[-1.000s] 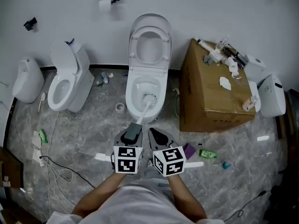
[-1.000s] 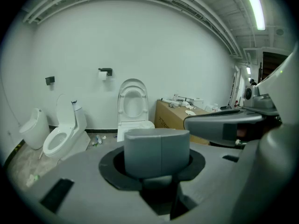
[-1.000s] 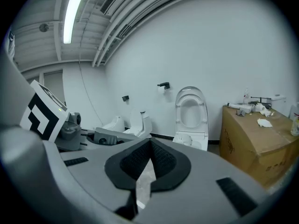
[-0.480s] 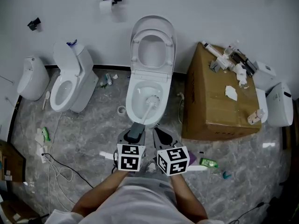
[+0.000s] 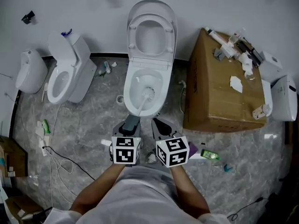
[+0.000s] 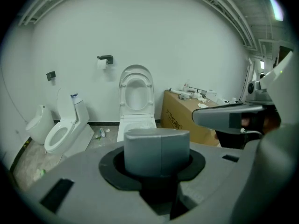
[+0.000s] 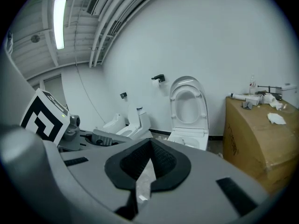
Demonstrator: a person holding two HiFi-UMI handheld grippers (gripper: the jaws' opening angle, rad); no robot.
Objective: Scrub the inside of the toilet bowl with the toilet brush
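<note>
As we look down over the marbled floor (image 5: 84, 120), the cardboard box (image 5: 219, 92) stands just right of the open toilet (image 5: 165, 93), whose lid is tipped up against the wall. A second toilet (image 5: 74, 59) stands to the left. Inside the open bowl we see the head of the toilet brush (image 5: 141, 107), its white shaft slanting back toward us. Our left gripper (image 5: 131, 124) has its fingers clamped on the brush's grey handle. Beside it, our right gripper (image 5: 161, 127) holds nothing, its fingers drawn narrow with the tips meeting. A small green bottle (image 5: 209, 155) lies on the floor to the right.
</note>
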